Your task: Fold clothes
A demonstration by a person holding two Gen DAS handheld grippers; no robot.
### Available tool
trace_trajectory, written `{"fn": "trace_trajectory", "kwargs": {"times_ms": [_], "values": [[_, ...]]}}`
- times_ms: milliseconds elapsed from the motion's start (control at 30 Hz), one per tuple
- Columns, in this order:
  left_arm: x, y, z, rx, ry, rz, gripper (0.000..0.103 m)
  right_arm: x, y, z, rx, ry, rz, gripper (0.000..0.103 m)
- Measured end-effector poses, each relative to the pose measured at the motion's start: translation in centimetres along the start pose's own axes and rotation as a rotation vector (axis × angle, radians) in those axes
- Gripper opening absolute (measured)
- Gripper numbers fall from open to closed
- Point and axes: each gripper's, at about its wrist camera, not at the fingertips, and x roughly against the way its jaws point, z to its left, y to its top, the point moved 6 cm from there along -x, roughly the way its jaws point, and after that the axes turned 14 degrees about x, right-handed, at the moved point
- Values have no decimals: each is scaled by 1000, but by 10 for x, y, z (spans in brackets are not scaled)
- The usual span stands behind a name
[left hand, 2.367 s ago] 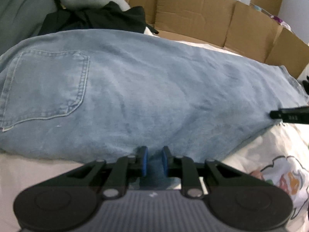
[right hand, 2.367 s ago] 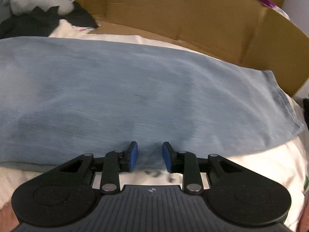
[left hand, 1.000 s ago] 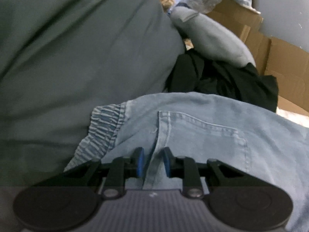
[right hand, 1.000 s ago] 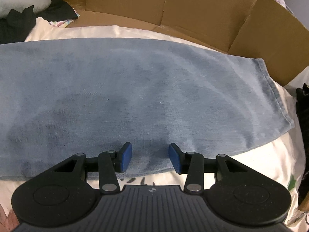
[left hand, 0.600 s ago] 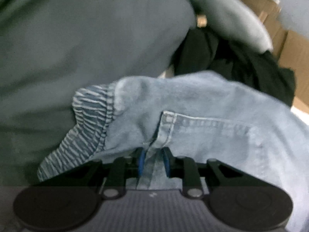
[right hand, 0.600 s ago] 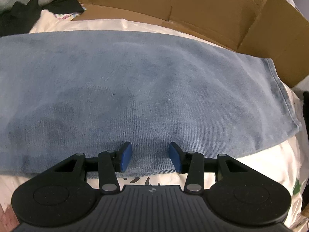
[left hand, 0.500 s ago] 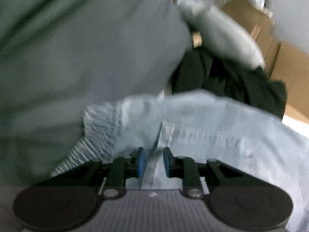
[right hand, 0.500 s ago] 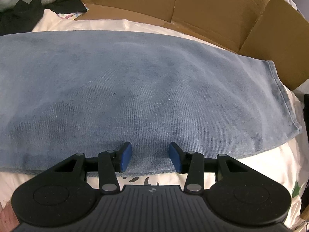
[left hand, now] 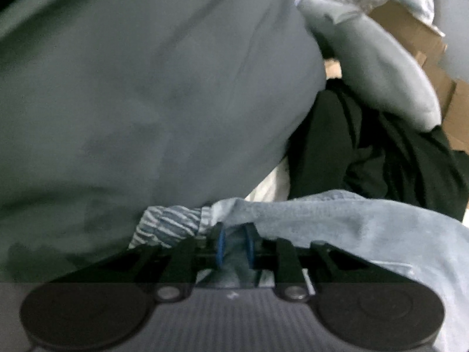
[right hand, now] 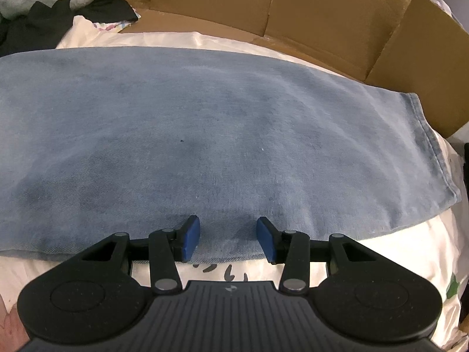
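Left tongs (left hand: 233,242) apparently pinch the jeans' (left hand: 366,228) waistband; right tongs (right hand: 228,240) gape above the leg edge.

Your left wrist view was dim and soft: motion blur smeared grey bedding (left hand: 140,88), black clothes (left hand: 366,152) and cardboard (left hand: 410,32); lower band over gripper body looked washed-out grey. Your right wrist view was bright, sharp, evenly lit from above; jeans (right hand: 222,135) showed weave, with soft dark shadow patch at left-centre. No glare. You had fisheye bending in both, straight cardboard edges curved, corners vignetted black.
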Motion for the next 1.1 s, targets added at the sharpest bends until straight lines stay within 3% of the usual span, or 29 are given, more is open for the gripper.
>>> {"fn": "trace_trajectory", "kwargs": {"times_ms": [133, 267, 300, 367, 433, 500, 733, 1000, 1100], "values": [[-19, -1, -4, -26, 8, 64, 6, -5, 1, 0, 6, 3, 3, 50], [-14, 5, -1, 17, 5, 89, 5, -6, 1, -3, -39, 32, 32, 51], [-8, 6, -1, 30, 0, 84, 7, -6, 2, -3, -27, 45, 40, 51], [8, 7, -1, 43, -16, 66, 22, -4, 5, -6, -11, 84, 55, 50], [27, 3, -5, 9, -31, 44, 46, -2, 8, -12, -4, 120, 66, 50], [44, -3, -10, -27, -35, 32, 53, 2, 10, -19, 30, 125, 71, 50], [79, -31, -27, -68, -69, 91, 53, 16, 17, -29, 156, 111, 57, 50], [101, -53, -50, -76, -119, 154, 53, 34, 8, -48, 146, 157, 41, 50], [128, -64, -58, -69, -157, 124, 63, 43, 3, -58, 143, 173, 29, 50]]}}
